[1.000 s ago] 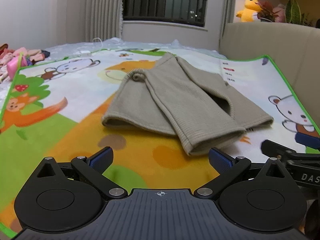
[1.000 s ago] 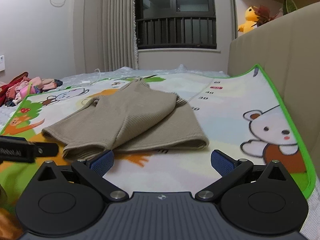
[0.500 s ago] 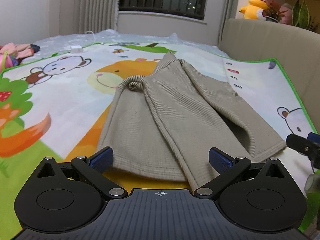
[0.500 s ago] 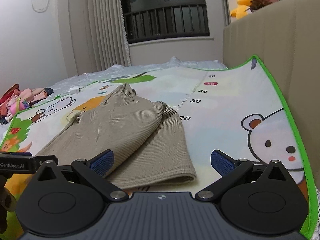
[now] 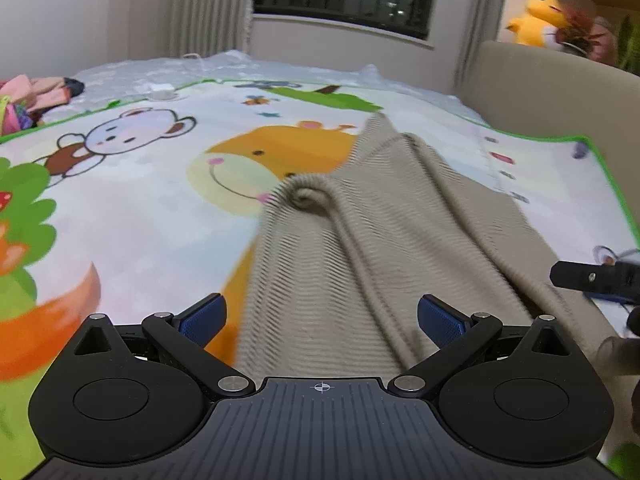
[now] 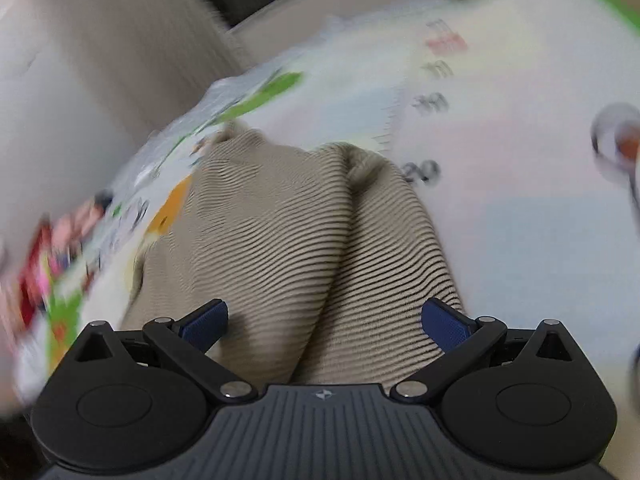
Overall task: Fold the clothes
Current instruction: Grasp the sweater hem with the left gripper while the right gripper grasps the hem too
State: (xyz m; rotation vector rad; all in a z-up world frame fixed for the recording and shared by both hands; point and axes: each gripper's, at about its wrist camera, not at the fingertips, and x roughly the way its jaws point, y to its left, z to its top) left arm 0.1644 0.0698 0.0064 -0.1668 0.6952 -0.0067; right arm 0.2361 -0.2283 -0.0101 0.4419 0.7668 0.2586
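Knitwear, a beige ribbed garment (image 5: 360,248), lies half-folded on the cartoon mat (image 5: 132,200). Left gripper (image 5: 320,316) & right gripper (image 6: 322,320) both spread wide w/ nothing held, near hem lying between each pair, probably to pinch it.

Garment (image 5: 360,248): beige ribbed knit cloth, matt, fine ridges running across its folds.
Play mat (image 5: 132,200): smooth printed sheet with a slight sheen, lying under the garment; green printed border.
Left gripper (image 5: 320,318): matt black plastic body, grooved deck, bright metal pivot pins; finger pads (image 5: 202,318) blue and finely textured.
Right gripper (image 6: 324,320): same matt black plastic, metal pins, blue textured pads.
Sofa back (image 5: 560,96): beige upholstery, matt, beyond the mat's far right edge.
Plush toy (image 5: 534,20): yellow, soft pile, above the sofa back.
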